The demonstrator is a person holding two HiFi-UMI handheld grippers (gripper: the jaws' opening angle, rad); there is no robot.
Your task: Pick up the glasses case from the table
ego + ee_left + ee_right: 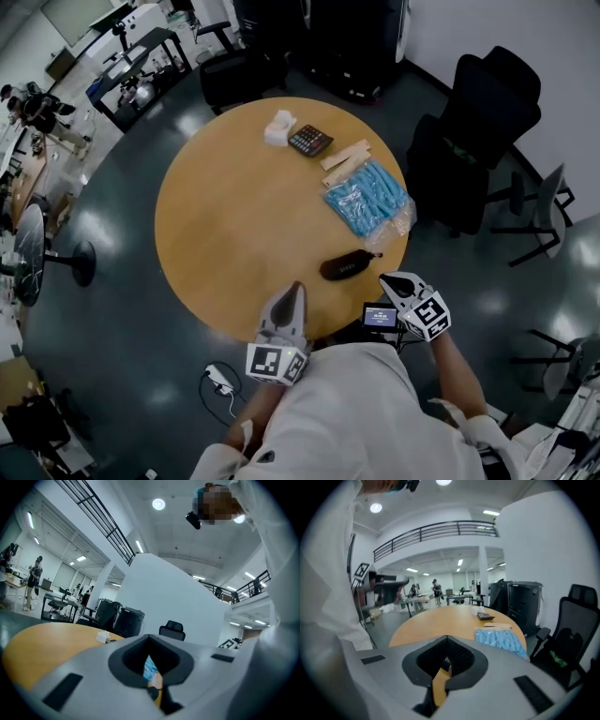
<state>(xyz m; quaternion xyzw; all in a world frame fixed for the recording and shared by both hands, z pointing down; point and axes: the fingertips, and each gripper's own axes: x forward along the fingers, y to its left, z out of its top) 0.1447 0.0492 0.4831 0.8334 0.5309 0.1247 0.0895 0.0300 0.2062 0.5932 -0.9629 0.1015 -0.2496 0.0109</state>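
**A:** What else lies on the round wooden surface [225,225]?

**B:** Along the far side, from the left, there is a white wad [279,127], a calculator [310,141] and two tan strips [346,156]. A blue packet [368,199] runs from there down toward the right rim. Black office chairs [487,122] stand just off that rim.

**A:** And the glasses case [345,267]?

**B:** It is dark and lies flat near the near rim, right of the middle. The packet's clear corner lies just beyond its right end.

**A:** How do the views differ?

**B:** Only the head view shows the case whole. The left gripper view looks low across the surface to the white wad [102,637] and to people [33,581] at far benches. The right gripper view takes in the packet [501,641], the calculator [486,616] and a balcony railing [436,529] overhead.

**A:** The left hand-held gripper [296,286]?

**B:** Its jaws are together and empty. The tip is over the near rim, left of the case and apart from it.

**A:** The right hand-held gripper [388,279]?

**B:** It is also closed and empty. It sits at the rim near the case's right end without touching it. A small lit screen [380,316] sits just beside it.
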